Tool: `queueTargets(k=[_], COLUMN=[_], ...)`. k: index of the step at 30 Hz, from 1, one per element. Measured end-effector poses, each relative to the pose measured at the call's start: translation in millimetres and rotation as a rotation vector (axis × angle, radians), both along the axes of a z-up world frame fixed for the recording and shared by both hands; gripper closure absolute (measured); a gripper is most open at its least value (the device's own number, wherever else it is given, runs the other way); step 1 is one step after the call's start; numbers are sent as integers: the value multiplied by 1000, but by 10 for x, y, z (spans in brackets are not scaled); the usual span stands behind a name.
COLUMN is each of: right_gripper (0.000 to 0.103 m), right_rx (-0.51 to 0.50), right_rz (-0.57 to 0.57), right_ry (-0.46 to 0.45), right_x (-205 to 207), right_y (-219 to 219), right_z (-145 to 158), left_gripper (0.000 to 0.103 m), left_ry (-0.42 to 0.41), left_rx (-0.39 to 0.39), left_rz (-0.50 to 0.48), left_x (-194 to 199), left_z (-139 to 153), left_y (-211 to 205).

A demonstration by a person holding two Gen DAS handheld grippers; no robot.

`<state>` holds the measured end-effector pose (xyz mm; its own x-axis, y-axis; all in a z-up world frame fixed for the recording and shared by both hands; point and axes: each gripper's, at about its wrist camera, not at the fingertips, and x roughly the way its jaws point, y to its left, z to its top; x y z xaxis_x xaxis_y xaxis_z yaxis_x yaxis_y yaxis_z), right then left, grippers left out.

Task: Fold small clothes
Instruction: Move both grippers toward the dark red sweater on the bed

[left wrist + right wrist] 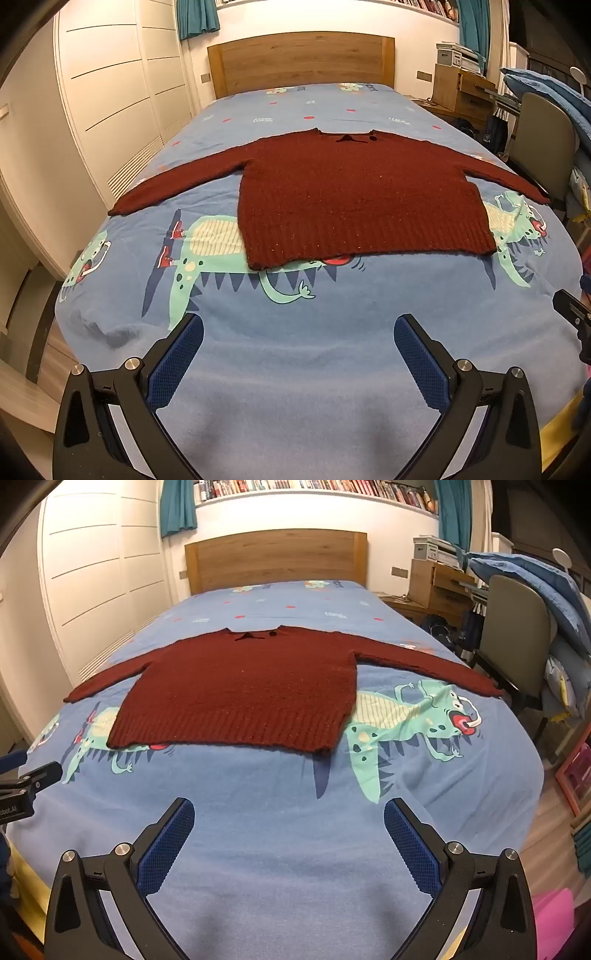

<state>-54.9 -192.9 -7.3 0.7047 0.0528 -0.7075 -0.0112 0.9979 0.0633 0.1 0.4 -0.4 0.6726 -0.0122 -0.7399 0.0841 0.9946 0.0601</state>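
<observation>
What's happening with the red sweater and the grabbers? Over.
Left gripper and right gripper: jaws open, holding nothing, above the bedspread. Red sweater flat, sleeves spread, unfolded. Nothing in the way.

A child's bedroom in a home: a single bed (280,849) with a wooden headboard (275,559) wears a blue cover printed with cartoon monsters. White built-in wardrobes (92,590) line one wall, a shelf of books (314,485) runs above teal curtains (177,506), and a wooden desk (436,583) with a chair (517,635) stands beside folded blue bedding (535,587).
</observation>
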Motion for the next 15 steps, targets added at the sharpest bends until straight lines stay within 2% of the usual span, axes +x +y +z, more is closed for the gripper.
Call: queueTargets(k=[15], right_gripper=[0], right_rx=[24], right_rz=[0], right_ry=[23], right_x=[46], right_y=[-19], right_z=[-33], left_gripper=[1], left_ry=[39], left_rx=[-13], left_rz=[5], left_x=[39], left_z=[-93], left_y=[56])
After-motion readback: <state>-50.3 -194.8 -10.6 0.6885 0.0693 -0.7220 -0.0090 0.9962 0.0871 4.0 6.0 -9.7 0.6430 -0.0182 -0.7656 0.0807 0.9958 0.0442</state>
